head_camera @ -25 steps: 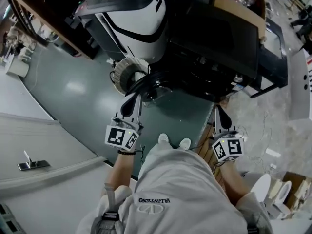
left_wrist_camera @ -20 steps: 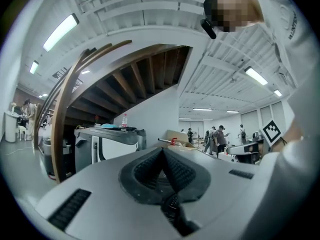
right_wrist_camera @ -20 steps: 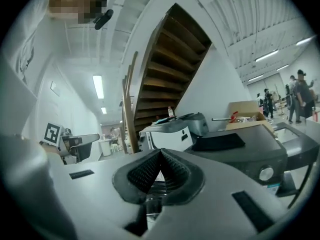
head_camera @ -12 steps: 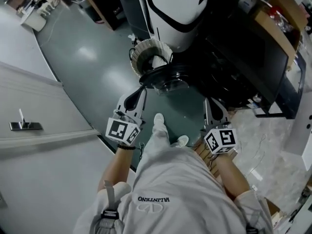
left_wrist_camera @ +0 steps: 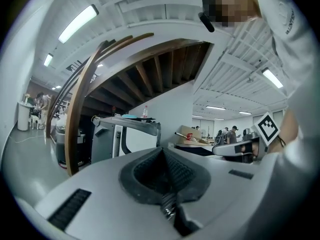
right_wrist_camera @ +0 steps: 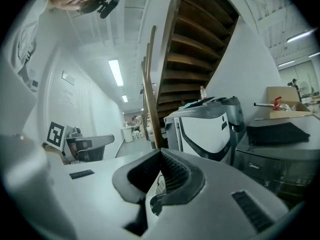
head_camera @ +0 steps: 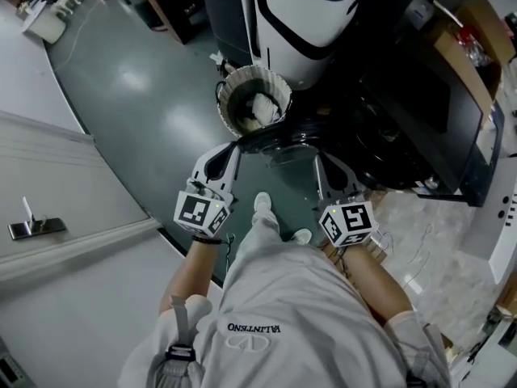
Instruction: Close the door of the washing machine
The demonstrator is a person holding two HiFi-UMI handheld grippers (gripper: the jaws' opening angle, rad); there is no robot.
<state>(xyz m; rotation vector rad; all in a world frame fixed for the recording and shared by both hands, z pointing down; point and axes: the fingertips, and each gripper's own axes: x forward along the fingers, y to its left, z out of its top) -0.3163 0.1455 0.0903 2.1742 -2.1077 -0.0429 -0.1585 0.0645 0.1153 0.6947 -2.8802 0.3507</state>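
Observation:
The dark washing machine stands at the right in the head view, and its round dark door hangs open toward me. My left gripper is shut and empty, its tips just short of the door's left rim. Beside the door's right part, my right gripper is also shut on nothing. In the left gripper view the closed jaws point level at a white and grey machine. The right gripper view has its closed jaws facing that machine, with the dark washer to the right.
A white ribbed basket with laundry sits on the floor just beyond the door. A cardboard box lies on the washer's top. A wooden staircase rises behind. My shoes are right below the door. A pale panel with a metal handle is at left.
I have stepped closer to the machines. Both grippers moved forward and now flank the open door, still shut. The basket and door sit nearer the middle of the view.

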